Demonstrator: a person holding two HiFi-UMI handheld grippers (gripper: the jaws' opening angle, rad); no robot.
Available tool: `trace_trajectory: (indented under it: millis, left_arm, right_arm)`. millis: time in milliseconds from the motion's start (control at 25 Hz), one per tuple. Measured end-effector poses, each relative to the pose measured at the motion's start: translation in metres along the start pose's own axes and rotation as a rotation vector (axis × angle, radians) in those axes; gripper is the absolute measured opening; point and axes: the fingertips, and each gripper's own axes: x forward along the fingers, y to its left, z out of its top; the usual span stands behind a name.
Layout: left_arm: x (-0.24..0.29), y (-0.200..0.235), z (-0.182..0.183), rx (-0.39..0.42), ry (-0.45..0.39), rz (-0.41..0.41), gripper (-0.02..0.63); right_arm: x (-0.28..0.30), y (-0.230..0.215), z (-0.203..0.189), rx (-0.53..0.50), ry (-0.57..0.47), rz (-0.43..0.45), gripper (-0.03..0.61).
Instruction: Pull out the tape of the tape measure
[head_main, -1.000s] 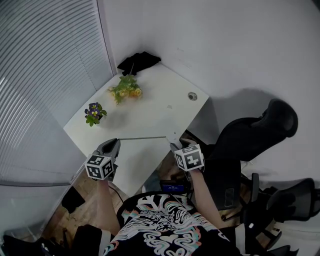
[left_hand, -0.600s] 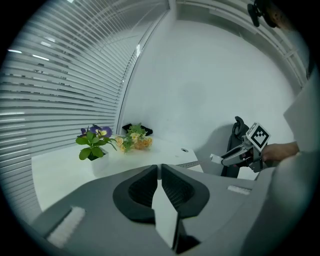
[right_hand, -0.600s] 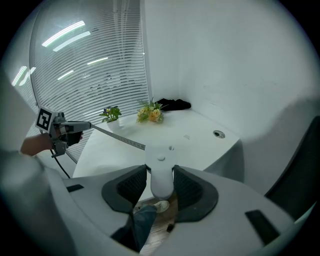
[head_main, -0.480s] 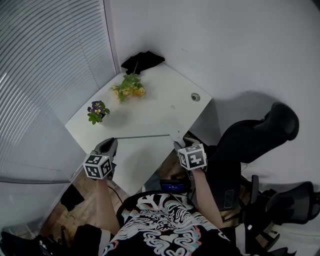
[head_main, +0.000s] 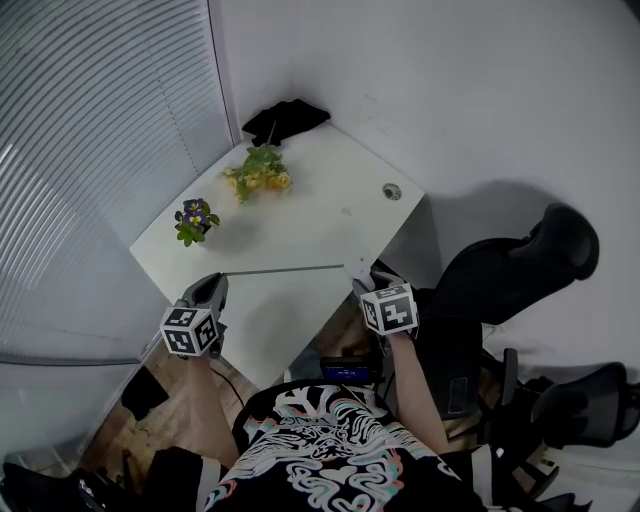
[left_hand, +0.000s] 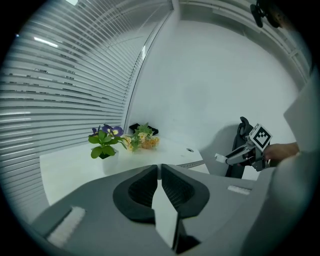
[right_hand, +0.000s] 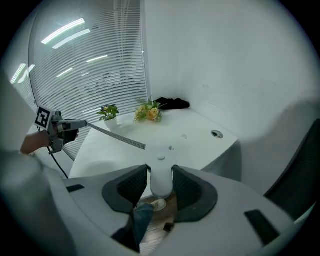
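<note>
One white bench (head_main: 300, 225) sat cornered by blinds (head_main: 90, 150) and wall. I saw the tape (head_main: 285, 270) stretched level, side to side, above its near edge. The left hand-held gripper (head_main: 216, 283) pinched the tape's end. The right hand-held gripper (head_main: 358, 272), its jaws just closing further, clamped the case (right_hand: 161, 176).

**Black printed T-shirt, jeans, pale shoe**

The person wears a black T-shirt (head_main: 330, 450) with a big swirling print in white, touched with mint green and pink, across its front. Its sleeves are short: the left forearm (head_main: 203, 400) and the right forearm (head_main: 418, 395) are bare. The right gripper view shows a blue denim trouser leg (right_hand: 142, 220) ending at a pale shoe (right_hand: 159, 204).
</note>
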Motion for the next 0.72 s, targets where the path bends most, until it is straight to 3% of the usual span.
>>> trace_trajectory:
  millis: [720]
  left_arm:
    - [-0.004,0.017,-0.008,-0.017,0.022,0.051,0.032]
  right_arm:
    - [0.021,0.000,-0.004,0.004,0.027,0.024,0.140]
